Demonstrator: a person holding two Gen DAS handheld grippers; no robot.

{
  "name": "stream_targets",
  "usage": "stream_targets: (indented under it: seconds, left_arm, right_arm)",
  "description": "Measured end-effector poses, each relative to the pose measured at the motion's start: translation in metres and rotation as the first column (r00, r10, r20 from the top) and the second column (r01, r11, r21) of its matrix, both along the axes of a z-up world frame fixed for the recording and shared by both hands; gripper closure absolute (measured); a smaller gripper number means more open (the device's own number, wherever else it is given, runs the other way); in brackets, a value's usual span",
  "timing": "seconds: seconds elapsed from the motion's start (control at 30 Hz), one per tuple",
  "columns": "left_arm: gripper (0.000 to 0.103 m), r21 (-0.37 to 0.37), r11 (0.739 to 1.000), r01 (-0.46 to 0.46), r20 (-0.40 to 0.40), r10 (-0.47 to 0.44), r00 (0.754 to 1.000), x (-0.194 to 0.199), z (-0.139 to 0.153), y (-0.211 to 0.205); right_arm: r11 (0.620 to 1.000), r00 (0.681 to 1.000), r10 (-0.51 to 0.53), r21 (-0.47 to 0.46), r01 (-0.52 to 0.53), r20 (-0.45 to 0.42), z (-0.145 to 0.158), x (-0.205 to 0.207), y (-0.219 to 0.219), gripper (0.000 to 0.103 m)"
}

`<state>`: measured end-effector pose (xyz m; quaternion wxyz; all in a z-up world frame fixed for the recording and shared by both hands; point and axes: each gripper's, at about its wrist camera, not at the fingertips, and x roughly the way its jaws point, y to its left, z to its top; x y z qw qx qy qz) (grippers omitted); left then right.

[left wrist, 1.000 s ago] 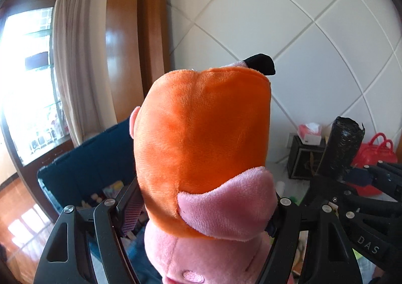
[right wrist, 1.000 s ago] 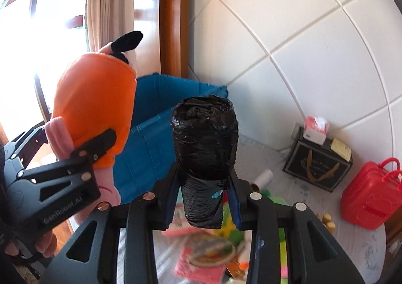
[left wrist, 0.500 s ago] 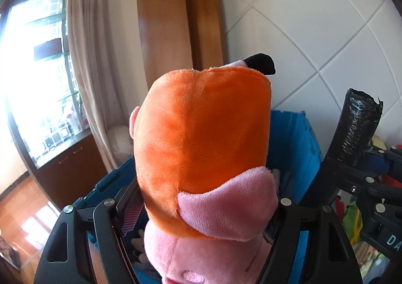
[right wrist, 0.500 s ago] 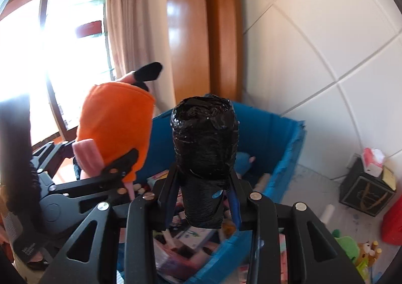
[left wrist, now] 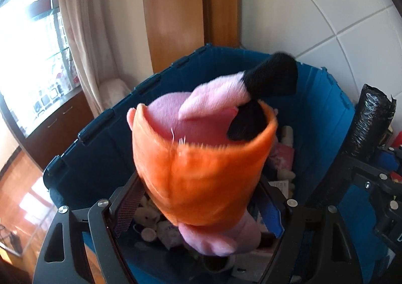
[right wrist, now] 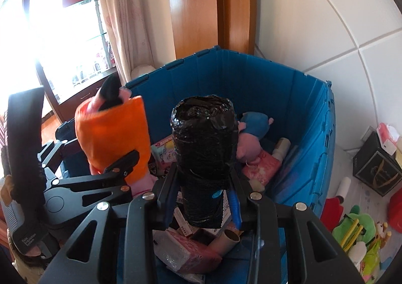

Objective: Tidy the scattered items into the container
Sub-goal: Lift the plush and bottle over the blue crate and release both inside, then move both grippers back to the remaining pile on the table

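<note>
1. Right gripper [right wrist: 201, 198]: I keep it pinched on the black roll [right wrist: 204, 146], upright, carried over the bin's near edge for dropping in.

2. Left gripper [left wrist: 198, 198]: jaws have just been opening; the plush [left wrist: 201, 166] sits loose between them and tips forward over the bin, so I judge this the release.

3. Bin [right wrist: 314, 133]: blue, against the wall's corner, already holding a blue-and-pink toy [right wrist: 251, 130], packets and tubes.

4. Floor past the bin's right wall: green toy [right wrist: 351, 228] awaits.

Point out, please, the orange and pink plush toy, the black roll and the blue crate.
Plush toy [left wrist: 201, 183]: left wrist view, orange body.
Black roll [right wrist: 204, 143]: right wrist view, wrapped side.
Blue crate [right wrist: 271, 83]: right wrist view, far inner wall.
</note>
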<state>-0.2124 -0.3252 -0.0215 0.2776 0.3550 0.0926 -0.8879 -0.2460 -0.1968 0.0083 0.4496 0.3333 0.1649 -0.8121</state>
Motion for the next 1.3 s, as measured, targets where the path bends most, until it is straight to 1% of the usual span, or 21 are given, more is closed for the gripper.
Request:
stream_targets:
  seconds: [0.1, 0.17, 0.33, 0.4, 0.47, 0.57, 0.73, 0.83, 0.93, 1.0, 1.1, 1.23, 1.3]
  left_arm:
    - [0.019, -0.009, 1.0, 0.004, 0.019, -0.004, 1.0, -0.002, 0.001, 0.005]
    - [0.019, -0.011, 1.0, 0.008, 0.01, -0.008, 1.0, -0.002, 0.003, -0.001]
    - [0.018, -0.027, 1.0, 0.009, 0.0, -0.009, 1.0, 0.0, 0.01, 0.003]
    - [0.018, -0.031, 0.999, 0.011, -0.003, -0.011, 1.0, 0.003, 0.013, 0.008]
    - [0.018, -0.037, 0.999, 0.015, -0.01, -0.015, 1.0, 0.01, 0.015, 0.009]
    - [0.018, -0.043, 0.999, 0.02, -0.028, -0.021, 0.999, 0.016, 0.016, 0.018]
    - [0.016, -0.071, 0.997, 0.032, -0.045, -0.036, 0.998, 0.021, 0.024, 0.039]
    - [0.015, -0.084, 0.995, 0.06, -0.065, -0.065, 0.996, 0.021, 0.032, 0.056]
    - [0.015, -0.082, 0.991, 0.107, -0.092, -0.115, 0.989, 0.018, 0.04, 0.077]
    - [0.014, -0.08, 0.986, 0.147, -0.106, -0.156, 0.982, 0.014, 0.044, 0.095]
    - [0.012, -0.09, 0.971, 0.219, -0.124, -0.23, 0.965, 0.006, 0.051, 0.129]
    - [0.003, -0.114, 0.946, 0.303, -0.146, -0.318, 0.937, -0.004, 0.055, 0.182]
    - [0.003, -0.123, 0.934, 0.336, -0.152, -0.352, 0.923, -0.01, 0.056, 0.211]
  right_arm:
    - [1.0, 1.0, -0.021, -0.002, 0.021, -0.004, -0.003, 0.003, 0.001, 0.065]
    - [0.999, 0.999, -0.038, -0.006, 0.038, -0.011, 0.0, 0.003, 0.005, 0.056]
    - [0.998, 0.998, -0.054, -0.018, 0.054, -0.02, 0.004, 0.006, 0.016, 0.053]
    - [0.998, 0.998, -0.061, -0.021, 0.06, -0.023, 0.005, 0.007, 0.02, 0.046]
    - [0.997, 0.997, -0.067, -0.029, 0.066, -0.024, 0.004, 0.004, 0.026, 0.036]
    - [0.996, 0.996, -0.083, -0.043, 0.082, -0.031, 0.006, 0.008, 0.034, 0.027]
    - [0.989, 0.991, -0.129, -0.075, 0.126, -0.038, 0.011, 0.012, 0.061, 0.02]
    - [0.983, 0.985, -0.167, -0.088, 0.163, -0.041, 0.013, 0.013, 0.083, 0.012]
    - [0.972, 0.976, -0.216, -0.101, 0.211, -0.043, 0.014, 0.012, 0.11, 0.012]
    - [0.96, 0.963, -0.263, -0.109, 0.256, -0.053, 0.015, 0.011, 0.134, 0.012]
    - [0.942, 0.945, -0.323, -0.117, 0.315, -0.058, 0.015, 0.01, 0.167, 0.011]
    - [0.909, 0.912, -0.406, -0.128, 0.396, -0.062, 0.014, 0.009, 0.223, 0.011]
    - [0.891, 0.893, -0.446, -0.125, 0.436, -0.067, 0.012, 0.008, 0.251, 0.01]
